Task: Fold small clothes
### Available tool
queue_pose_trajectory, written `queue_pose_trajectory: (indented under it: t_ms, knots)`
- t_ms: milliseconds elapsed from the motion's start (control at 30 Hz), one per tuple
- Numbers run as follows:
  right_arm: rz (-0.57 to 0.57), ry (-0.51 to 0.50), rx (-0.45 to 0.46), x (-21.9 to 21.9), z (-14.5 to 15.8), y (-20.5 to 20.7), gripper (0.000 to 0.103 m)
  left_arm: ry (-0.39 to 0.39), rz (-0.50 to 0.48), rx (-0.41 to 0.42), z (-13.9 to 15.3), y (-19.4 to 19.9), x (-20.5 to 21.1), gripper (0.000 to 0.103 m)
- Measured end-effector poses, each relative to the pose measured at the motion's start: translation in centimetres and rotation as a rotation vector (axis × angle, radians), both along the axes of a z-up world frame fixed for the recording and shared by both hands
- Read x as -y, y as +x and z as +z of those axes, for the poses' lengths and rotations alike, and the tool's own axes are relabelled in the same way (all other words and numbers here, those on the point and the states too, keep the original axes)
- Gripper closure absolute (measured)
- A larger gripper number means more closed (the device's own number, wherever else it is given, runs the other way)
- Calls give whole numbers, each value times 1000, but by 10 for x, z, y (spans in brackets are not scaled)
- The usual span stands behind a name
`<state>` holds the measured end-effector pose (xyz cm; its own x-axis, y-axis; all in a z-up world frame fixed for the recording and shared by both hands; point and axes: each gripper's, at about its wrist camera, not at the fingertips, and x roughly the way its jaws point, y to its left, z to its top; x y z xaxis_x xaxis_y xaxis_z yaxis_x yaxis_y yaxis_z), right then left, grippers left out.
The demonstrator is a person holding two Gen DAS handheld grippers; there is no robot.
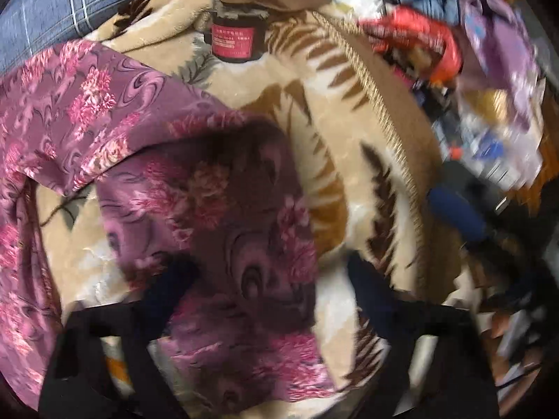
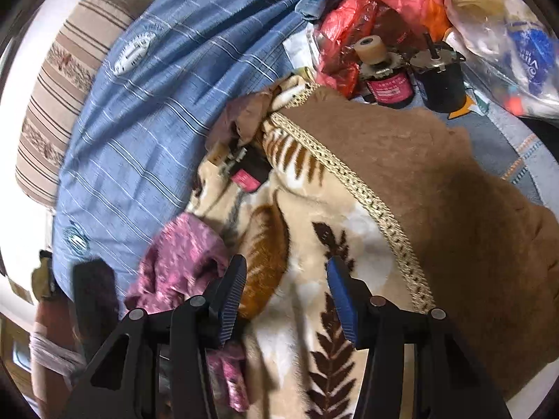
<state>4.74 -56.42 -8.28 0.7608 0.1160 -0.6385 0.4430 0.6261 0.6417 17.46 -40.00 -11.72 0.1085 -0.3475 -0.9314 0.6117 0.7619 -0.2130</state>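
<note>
A purple-pink floral garment lies crumpled on a beige and brown leaf-pattern blanket. My left gripper is open, its fingers wide apart, and a fold of the garment lies between them. The view is motion-blurred. In the right wrist view the garment is bunched at the lower left, beside the left finger. My right gripper is open over the blanket and holds nothing.
A black motor with a pink label stands on the blanket's far edge. A blue striped sheet covers the left. A red plastic bag, two motors and clear bags crowd the far right. A striped pillow lies far left.
</note>
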Motion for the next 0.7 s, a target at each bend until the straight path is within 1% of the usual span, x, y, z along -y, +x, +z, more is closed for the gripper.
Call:
queue_pose_trajectory:
  t_ms: [33, 67, 100, 133, 167, 200, 267, 300, 333, 400, 467, 500, 567, 633, 700]
  knots:
    - [4, 25, 24, 0, -1, 1, 52, 2, 4, 7, 2, 2, -5, 63]
    - [13, 46, 45, 0, -1, 1, 52, -81, 15, -58, 6, 8, -17, 83]
    - [20, 57, 56, -2, -1, 8, 52, -173, 36, -119, 12, 12, -30, 98]
    - [32, 67, 71, -5, 1, 12, 52, -236, 73, -141, 21, 16, -45, 98]
    - [49, 80, 89, -8, 1, 15, 52, -282, 116, -116, 35, 19, -63, 99]
    - [58, 99, 103, -12, 1, 20, 52, -361, 142, -110, 49, 19, -85, 99]
    - [102, 148, 131, -22, 0, 30, 52, -547, 221, -164, 66, 24, -133, 99]
    - [126, 151, 135, -29, 1, 35, 52, -592, 257, -172, 69, 26, -151, 99]
    - [165, 145, 136, -40, 4, 42, 51, -613, 294, -167, 70, 26, -168, 99]
    - [215, 137, 126, -57, 5, 54, 49, -620, 383, -154, 65, 27, -203, 99]
    - [279, 130, 92, -80, -1, 71, 49, -630, 454, -186, 49, 27, -230, 99]
    - [313, 127, 62, -92, -7, 82, 49, -614, 486, -201, 37, 28, -240, 99]
    - [385, 137, 27, -112, -15, 96, 49, -584, 532, -245, 15, 26, -251, 99]
    - [442, 156, -16, -131, -25, 110, 49, -592, 555, -289, -2, 24, -255, 99]
    - [478, 158, -35, -144, -30, 118, 49, -601, 573, -311, -11, 22, -257, 99]
